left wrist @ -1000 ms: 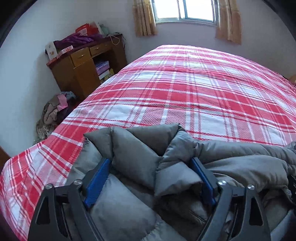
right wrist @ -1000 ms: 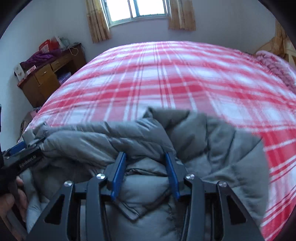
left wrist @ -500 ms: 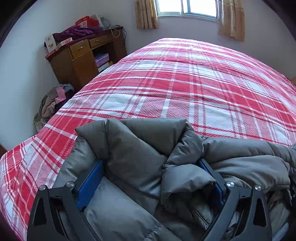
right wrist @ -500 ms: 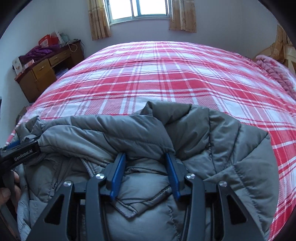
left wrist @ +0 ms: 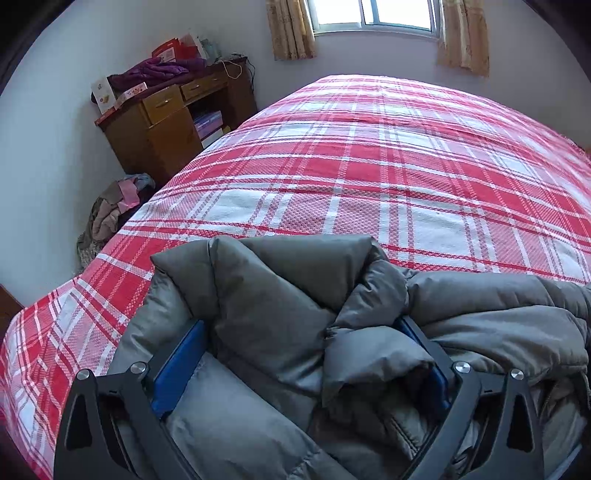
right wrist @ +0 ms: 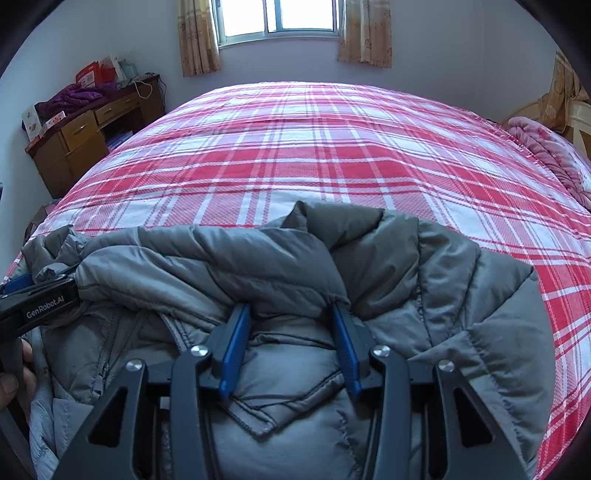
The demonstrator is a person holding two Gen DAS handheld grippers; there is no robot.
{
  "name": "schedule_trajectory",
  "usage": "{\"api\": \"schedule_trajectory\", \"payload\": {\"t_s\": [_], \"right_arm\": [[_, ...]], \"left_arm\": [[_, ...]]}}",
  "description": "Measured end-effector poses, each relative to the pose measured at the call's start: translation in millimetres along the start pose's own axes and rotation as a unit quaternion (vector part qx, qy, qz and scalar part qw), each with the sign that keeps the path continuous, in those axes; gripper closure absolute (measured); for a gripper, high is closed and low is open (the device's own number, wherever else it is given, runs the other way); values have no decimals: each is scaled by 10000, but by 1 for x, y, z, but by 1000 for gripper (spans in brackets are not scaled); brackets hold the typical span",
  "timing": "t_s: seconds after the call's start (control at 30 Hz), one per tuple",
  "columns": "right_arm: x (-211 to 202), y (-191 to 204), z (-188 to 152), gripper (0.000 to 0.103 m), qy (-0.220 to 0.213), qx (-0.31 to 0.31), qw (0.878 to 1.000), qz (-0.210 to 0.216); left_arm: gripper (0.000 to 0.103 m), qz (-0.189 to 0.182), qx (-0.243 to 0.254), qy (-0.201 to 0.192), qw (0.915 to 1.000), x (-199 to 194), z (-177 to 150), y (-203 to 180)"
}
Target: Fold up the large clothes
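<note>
Item one: a grey quilted puffer jacket (right wrist: 280, 266), bunched along the near edge of a bed with a red-and-white plaid cover (right wrist: 332, 155). We hold it at two places.

Left gripper (left wrist: 303, 354): jaws set wide, blue pads on either side of a thick fold of the jacket (left wrist: 280, 302); padding bulges between and over them. Whether the pads actually press the cloth we cannot tell. In the right wrist view this gripper (right wrist: 33, 299) sits at the jacket's left end.

Right gripper (right wrist: 291, 332): jaws narrower, with a ridge of jacket fabric lying across the tips of the blue pads; a stitched flap lies below, between the fingers. Whether the pads pinch the fabric we cannot tell.

Surroundings: a brown wooden desk with drawers (left wrist: 166, 122) beside the bed on the left, carrying a purple garment (left wrist: 155, 70) and boxes; a heap of clothes (left wrist: 110, 214) on the floor; a curtained window (right wrist: 277, 18) on the far wall; a pink blanket (right wrist: 546, 147) at the bed's right edge.
</note>
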State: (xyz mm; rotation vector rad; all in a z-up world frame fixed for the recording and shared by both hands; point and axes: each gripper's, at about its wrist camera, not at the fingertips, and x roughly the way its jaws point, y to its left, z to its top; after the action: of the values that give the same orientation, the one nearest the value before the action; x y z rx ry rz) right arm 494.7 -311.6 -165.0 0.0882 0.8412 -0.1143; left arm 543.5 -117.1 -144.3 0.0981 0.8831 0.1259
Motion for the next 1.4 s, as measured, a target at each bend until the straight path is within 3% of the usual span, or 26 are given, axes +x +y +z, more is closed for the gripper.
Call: {"api": "schedule_trajectory", "payload": {"t_s": [1.4], "right_arm": [[2,2,0,56,-12,-41,10000,-76]], "left_arm": [[2,228,127,-92,9996,-2,0,-7]]}}
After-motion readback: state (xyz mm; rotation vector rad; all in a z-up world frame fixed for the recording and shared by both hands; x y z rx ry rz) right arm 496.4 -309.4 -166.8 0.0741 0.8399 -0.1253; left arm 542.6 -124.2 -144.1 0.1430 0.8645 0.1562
